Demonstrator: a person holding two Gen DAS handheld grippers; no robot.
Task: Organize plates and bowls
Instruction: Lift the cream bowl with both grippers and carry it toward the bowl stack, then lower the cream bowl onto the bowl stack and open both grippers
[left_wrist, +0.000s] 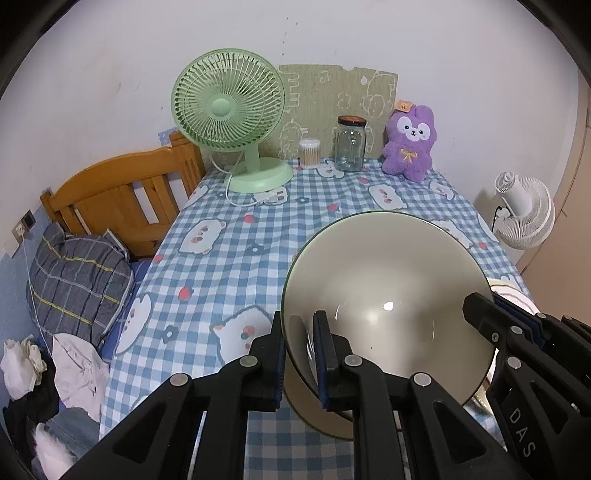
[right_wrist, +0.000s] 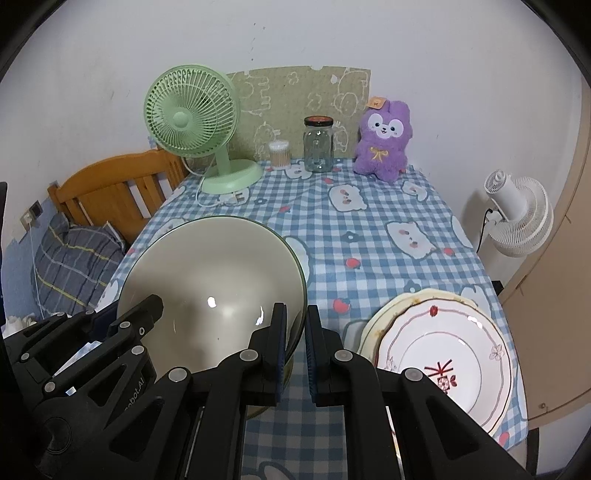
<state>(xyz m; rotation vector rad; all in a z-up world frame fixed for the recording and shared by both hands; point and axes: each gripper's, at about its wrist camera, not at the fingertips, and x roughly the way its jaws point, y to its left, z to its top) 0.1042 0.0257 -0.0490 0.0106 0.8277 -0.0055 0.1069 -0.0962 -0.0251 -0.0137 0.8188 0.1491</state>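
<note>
Both the left gripper (left_wrist: 299, 350) and right gripper (right_wrist: 295, 347) clamp the pale bowl's (left_wrist: 388, 295) opposite rims, seemingly lifted off the checked tablecloth (left_wrist: 229, 258).

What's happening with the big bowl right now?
Left gripper and right gripper shut on bowl rim, opposite sides. Plates stacked right of it. Nothing in the way.
</note>
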